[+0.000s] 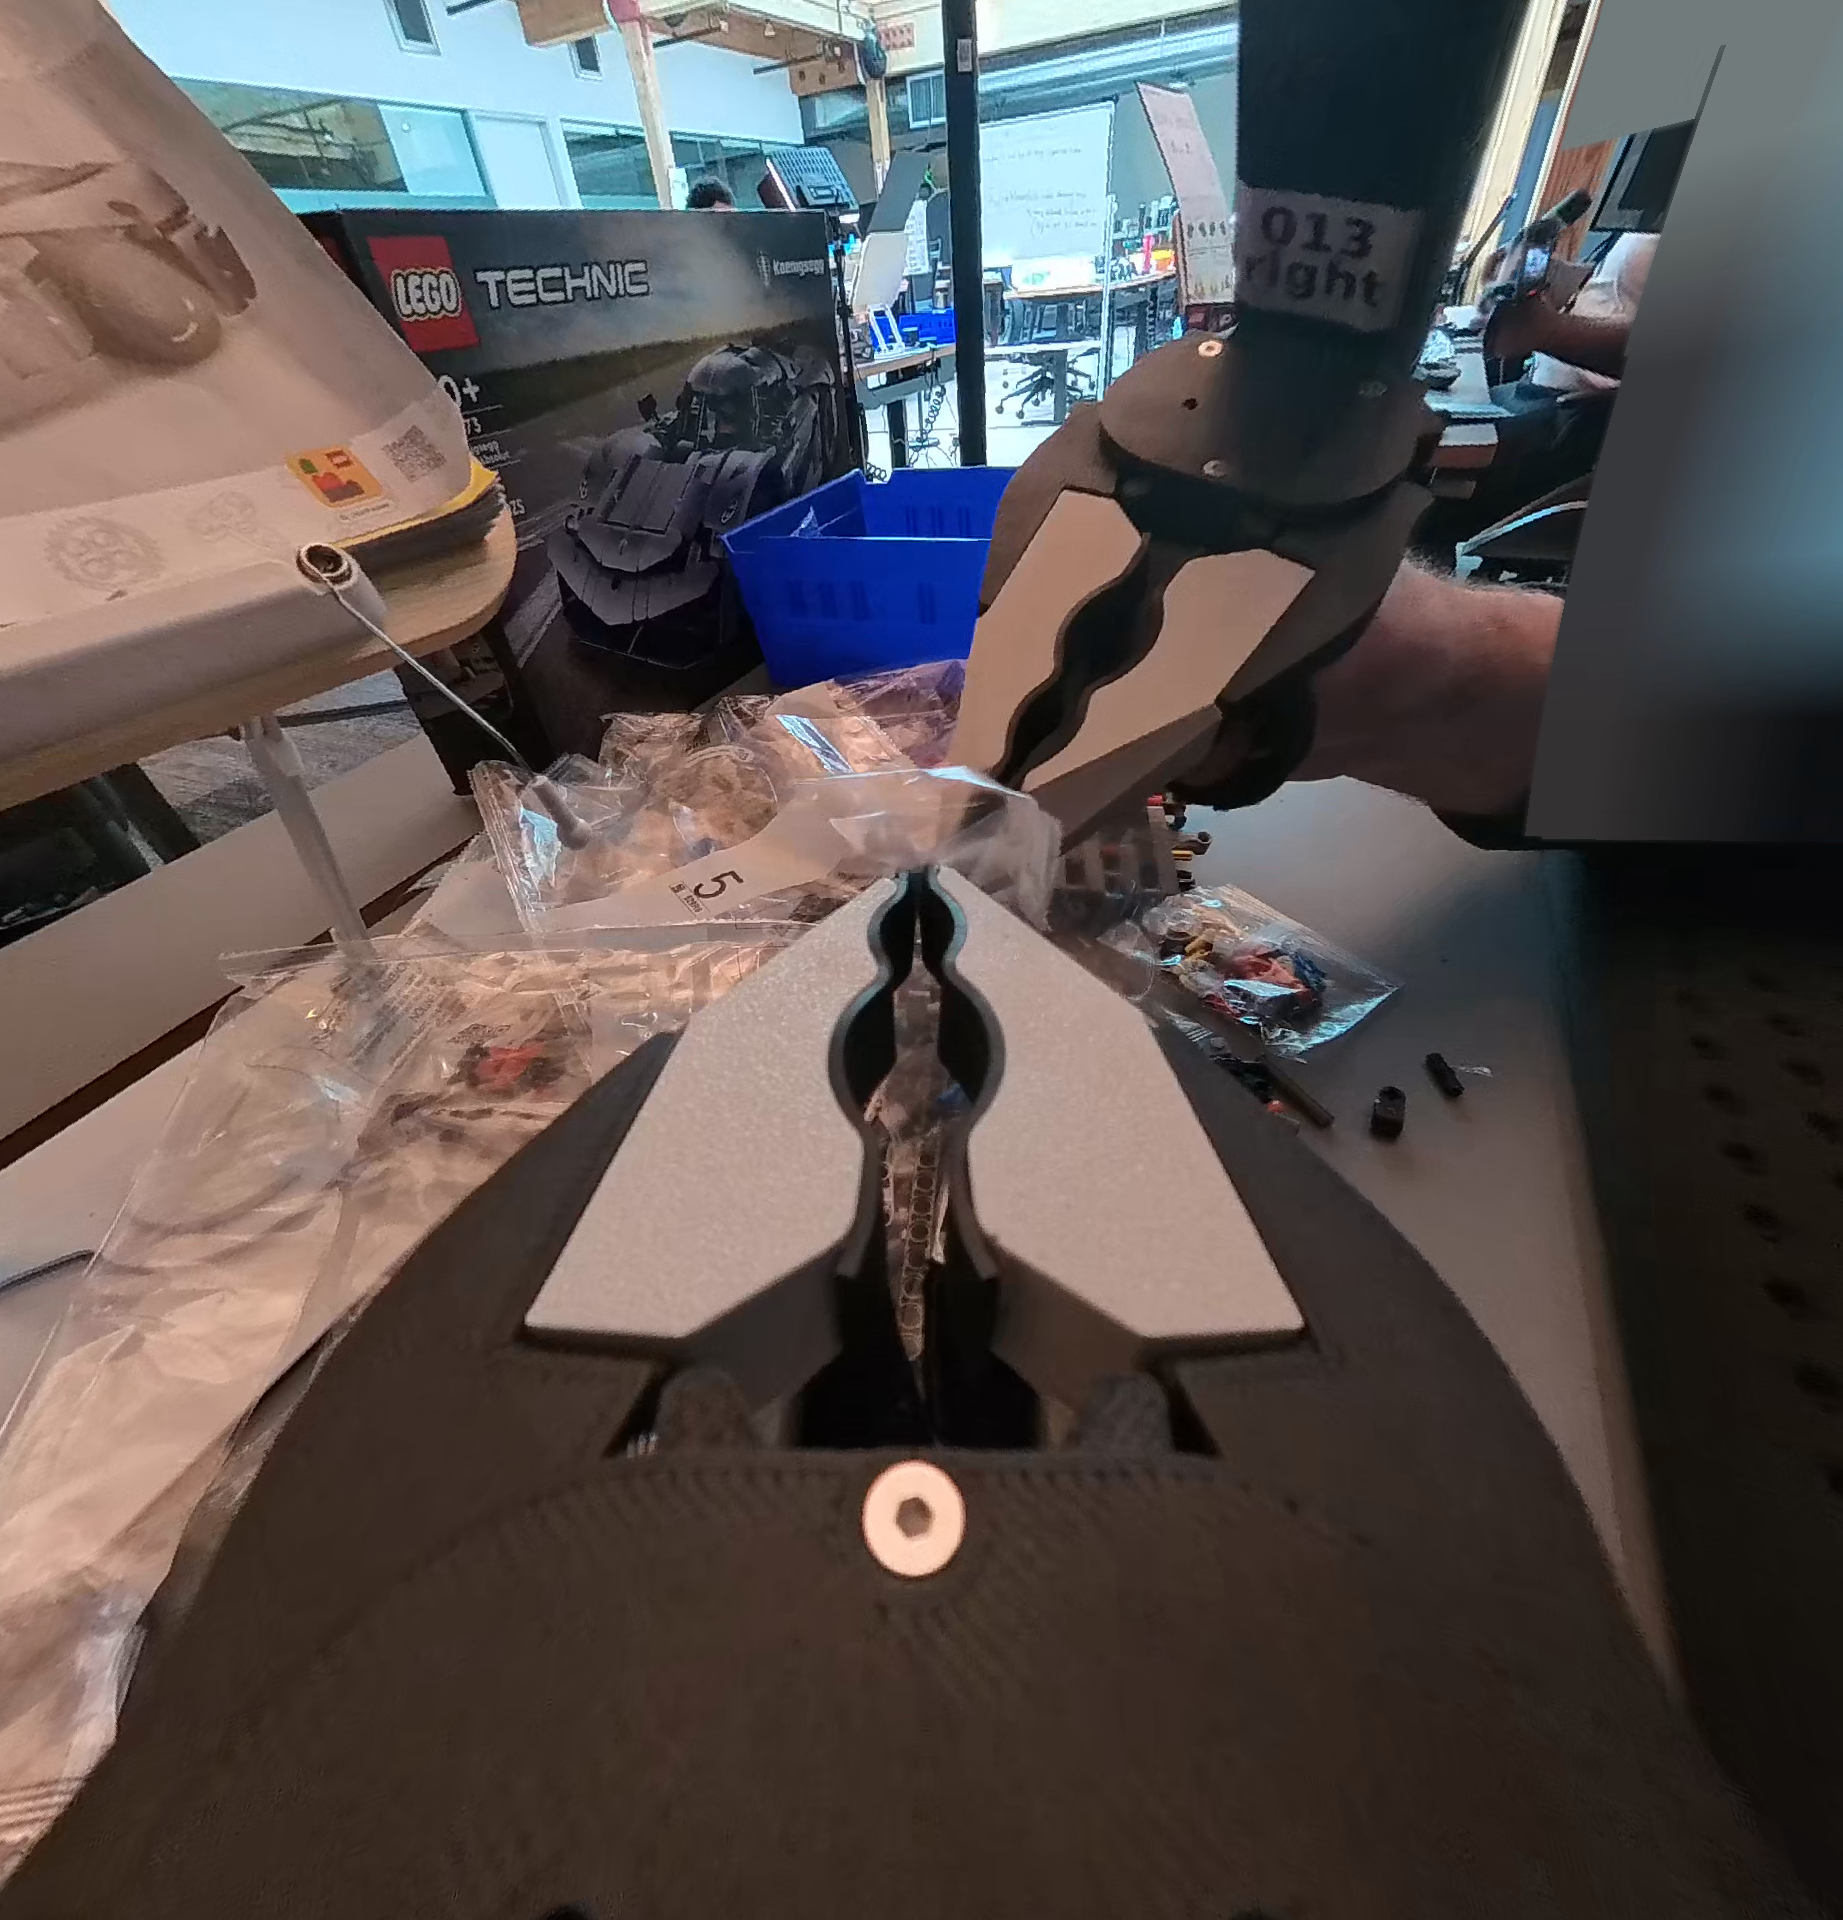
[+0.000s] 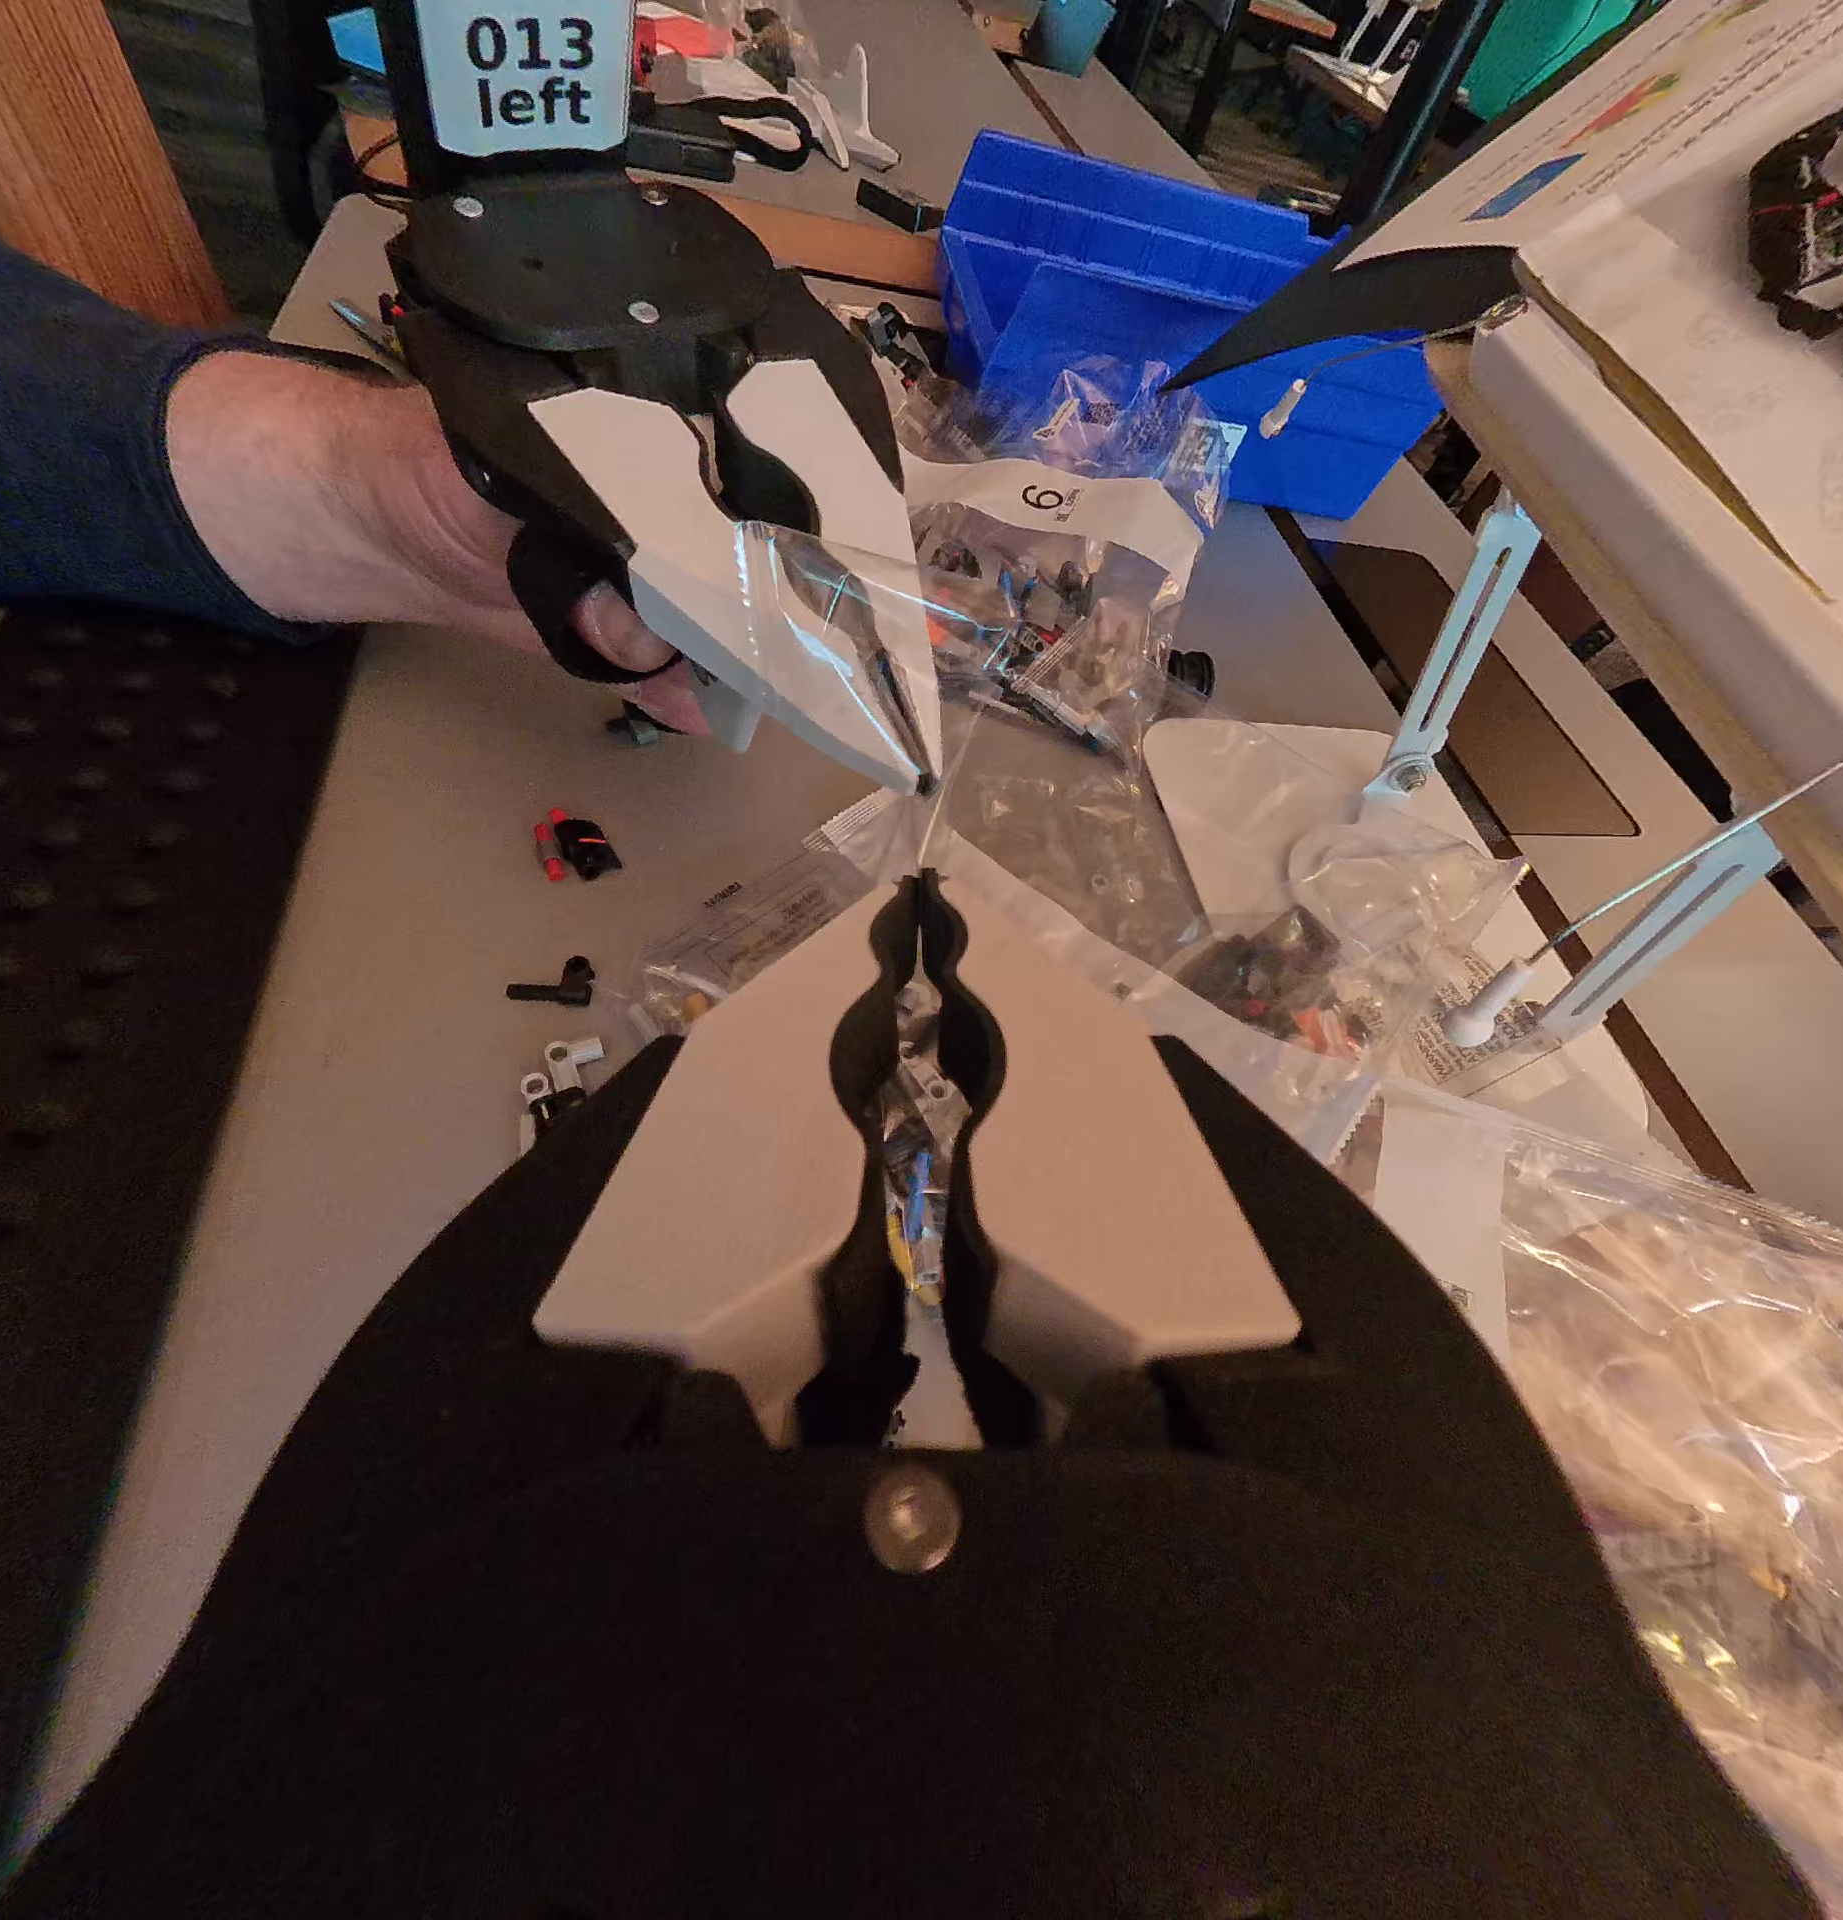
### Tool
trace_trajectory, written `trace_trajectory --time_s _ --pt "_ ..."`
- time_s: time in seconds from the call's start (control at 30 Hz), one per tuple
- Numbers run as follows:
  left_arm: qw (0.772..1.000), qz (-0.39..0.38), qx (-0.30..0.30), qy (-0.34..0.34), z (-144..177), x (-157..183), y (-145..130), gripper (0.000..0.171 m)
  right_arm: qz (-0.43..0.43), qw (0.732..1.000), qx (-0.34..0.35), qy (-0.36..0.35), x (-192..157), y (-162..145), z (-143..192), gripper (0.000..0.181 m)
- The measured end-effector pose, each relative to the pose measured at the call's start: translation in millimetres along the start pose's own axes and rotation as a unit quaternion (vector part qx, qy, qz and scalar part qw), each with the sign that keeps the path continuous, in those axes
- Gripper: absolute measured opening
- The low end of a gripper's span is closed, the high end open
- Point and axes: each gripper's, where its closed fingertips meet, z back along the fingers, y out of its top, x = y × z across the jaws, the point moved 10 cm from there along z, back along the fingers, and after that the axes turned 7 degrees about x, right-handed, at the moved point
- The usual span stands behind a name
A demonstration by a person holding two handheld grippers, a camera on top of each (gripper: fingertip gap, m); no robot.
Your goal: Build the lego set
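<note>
Left gripper (image 1: 922, 883): black printed body with grey-faced fingers (image 1: 751, 1122), fingers together and clamped on a small clear plastic bag of parts (image 1: 984, 805). Seen from the right wrist view, this gripper (image 2: 922, 779) comes in from upper left, held by a hand (image 2: 377, 520) in a dark blue sleeve, with the bag's film draped over its tips.

Right gripper (image 2: 919, 881): same build, fingers together and pinching the edge of the same clear plastic bag of parts (image 2: 844, 613). In the left wrist view it (image 1: 1010, 790) reaches down from upper right, its tips just beside the left gripper's tips, the bag stretched between the two above the surface.

Grey surface (image 2: 377, 831): carries several more clear bags of small lego pieces, including one with a white numbered panel (image 2: 1052, 582), and one of mixed coloured pieces (image 1: 1255, 971).

Loose pieces: a black and red piece (image 2: 574, 842), a black angled connector (image 2: 553, 987) and white connectors (image 2: 564, 1070), all lying apart on the surface left of the right gripper.

Blue plastic bin (image 1: 865, 582): behind the bags.

Black lego set box (image 1: 605, 416): upright at the back, beside the bin.

Open instruction booklet (image 1: 148, 343): on a white stand (image 2: 1457, 644), raised above the surface.
</note>
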Motion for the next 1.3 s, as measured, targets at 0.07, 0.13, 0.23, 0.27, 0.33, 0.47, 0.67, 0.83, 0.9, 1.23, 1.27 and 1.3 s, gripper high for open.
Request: trace_trajectory --time_s 0.07,0.13,0.23,0.27,0.33,0.47,0.67,0.83,0.9,1.23,1.27,1.3 --pt "1.000 0.001 0.000 0.000 0.2 -0.2 0.1 0.000 -0.001 1.000 -0.001 0.003 -0.6 0.3 -0.2 0.000" --pt "1.000 0.006 0.004 0.002 0.7 -0.9 0.4 0.000 0.006 1.000 0.000 0.000 -2.0 1.6 -0.6 0.000" --pt "1.000 0.021 0.008 0.008 2.2 -4.2 0.5 0.000 0.016 1.000 -0.004 -0.001 -5.9 4.8 -2.5 0.000" --pt "1.000 0.025 0.009 0.008 2.7 -5.0 0.6 0.000 0.018 1.000 -0.004 0.000 -6.7 5.0 -3.4 0.000" --pt "1.000 0.028 0.010 0.009 3.0 -5.6 0.5 0.000 0.012 1.000 -0.004 0.002 -6.6 4.3 -4.5 0.000" --pt "1.000 0.021 0.018 0.008 4.1 -4.6 2.8 0.000 -0.002 1.000 0.011 -0.002 -4.6 4.2 -3.0 0.000" --pt "0.999 0.024 0.024 -0.002 3.9 -3.5 3.0 0.000 0.011 1.000 0.005 -0.027 -4.7 4.0 -6.2 0.007" --pt "1.000 -0.001 0.004 0.000 0.2 0.3 -0.1 0.000 0.004 1.000 -0.015 -0.011 -2.5 -1.3 -6.6 0.000" --pt "1.000 0.010 0.017 0.004 1.7 -1.2 1.3 0.000 -0.008 1.000 -0.005 -0.004 -1.6 0.6 -4.8 0.000" --pt "0.998 0.057 0.040 -0.009 5.9 -5.1 3.1 0.000 -0.045 0.999 0.022 0.016 3.7 1.3 0.1 0.000" --pt "0.997 0.056 0.045 -0.009 6.7 -5.5 3.2 0.000 -0.044 0.999 0.025 0.017 3.2 2.0 0.0 0.000" --pt "0.997 0.057 0.048 -0.009 7.0 -6.3 2.4 0.000 -0.046 0.998 0.027 0.017 3.3 2.2 -0.2 0.000"
